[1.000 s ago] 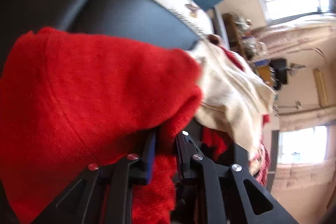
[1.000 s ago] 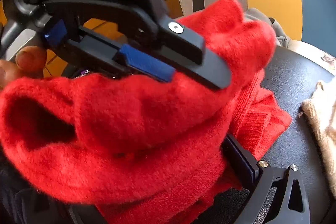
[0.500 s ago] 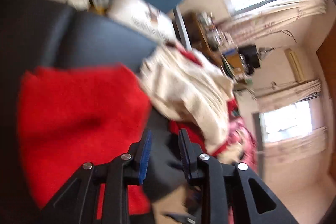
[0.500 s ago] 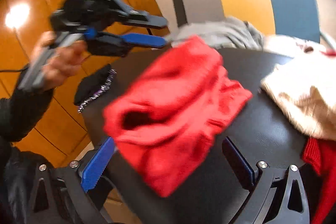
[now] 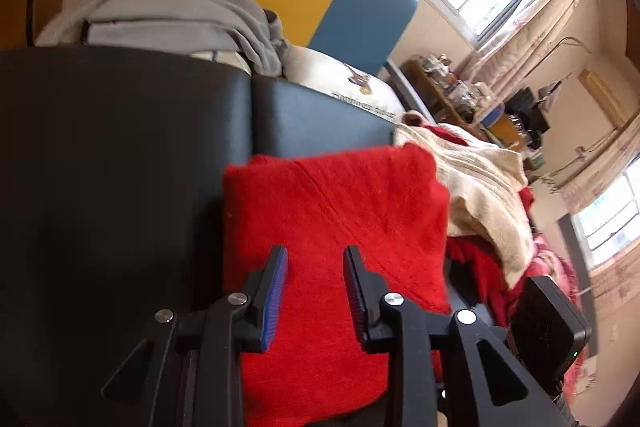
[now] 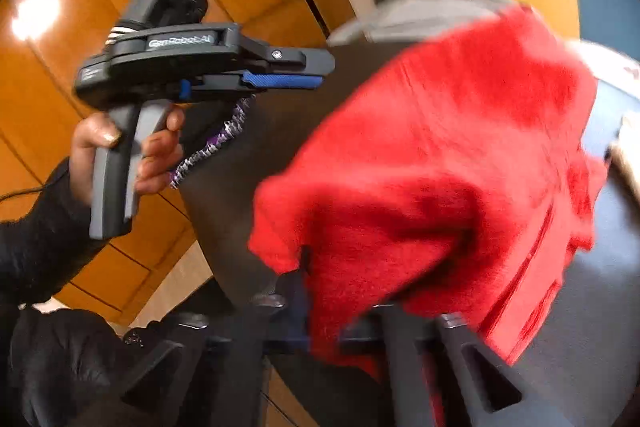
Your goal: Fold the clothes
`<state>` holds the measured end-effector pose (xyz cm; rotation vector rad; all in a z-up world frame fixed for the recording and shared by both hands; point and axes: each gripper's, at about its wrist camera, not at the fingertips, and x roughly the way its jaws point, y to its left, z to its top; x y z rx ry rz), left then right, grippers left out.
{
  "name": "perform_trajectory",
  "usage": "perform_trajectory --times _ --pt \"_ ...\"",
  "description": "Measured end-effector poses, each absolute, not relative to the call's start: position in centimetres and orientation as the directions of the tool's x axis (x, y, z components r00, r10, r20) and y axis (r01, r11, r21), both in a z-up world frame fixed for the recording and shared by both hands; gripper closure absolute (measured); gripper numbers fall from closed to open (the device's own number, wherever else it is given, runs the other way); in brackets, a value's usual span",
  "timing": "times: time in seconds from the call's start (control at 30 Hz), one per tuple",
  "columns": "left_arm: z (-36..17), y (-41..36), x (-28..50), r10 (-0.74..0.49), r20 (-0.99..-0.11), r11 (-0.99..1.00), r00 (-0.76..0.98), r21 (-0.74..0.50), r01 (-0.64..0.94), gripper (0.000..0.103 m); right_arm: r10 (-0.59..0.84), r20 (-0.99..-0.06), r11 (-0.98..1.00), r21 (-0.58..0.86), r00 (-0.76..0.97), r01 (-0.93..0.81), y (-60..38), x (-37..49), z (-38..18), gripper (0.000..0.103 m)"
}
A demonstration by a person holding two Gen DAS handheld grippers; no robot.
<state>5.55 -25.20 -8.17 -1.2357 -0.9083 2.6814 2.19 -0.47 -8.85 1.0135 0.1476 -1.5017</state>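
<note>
On the black seat (image 5: 120, 155), right tongs (image 6: 320, 307) clamp the red sweater (image 6: 440, 167) — left tongs (image 5: 316, 267) apart, empty.

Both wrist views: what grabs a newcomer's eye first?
The fuzzy bright red sweater, folded on the black padded surface, fills both views' centres. In the right wrist view the right gripper appears clamped on its edge, while the left gripper, in the person's left hand, hovers apart at left.

Black padded surface (image 5: 120, 155) carries red sweater (image 5: 336, 211) (folded) beside cream knit (image 5: 480, 187).
</note>
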Motion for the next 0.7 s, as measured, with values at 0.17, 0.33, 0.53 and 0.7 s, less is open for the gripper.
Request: perform_trajectory --times 0.17,0.33,0.53,0.7 --pt "-10.8 -22.8 4.4 0.332 -0.677 -0.837 -0.657 -0.533 0.127 0.072 -0.752 -0.642 -0.303 0.535 0.147 0.788 3.6 2.8 -11.1 0.094" --pt "-11.9 -20.2 3.9 0.274 -0.693 -0.885 -0.667 -0.453 0.107 0.072 -0.764 -0.635 -0.387 0.597 0.118 0.703 6.3 2.6 -14.6 0.095" --pt "-11.2 -19.5 4.8 0.237 -0.675 -0.903 -0.699 -0.418 0.098 0.071 -0.803 -0.59 -0.385 0.612 0.076 0.691 9.3 2.4 -10.8 0.036" --pt "-11.5 -20.0 5.5 0.241 -0.645 -0.892 -0.725 -0.442 0.097 0.07 -0.841 -0.519 -0.481 0.584 -0.154 0.654 11.9 -1.3 -7.3 0.02"
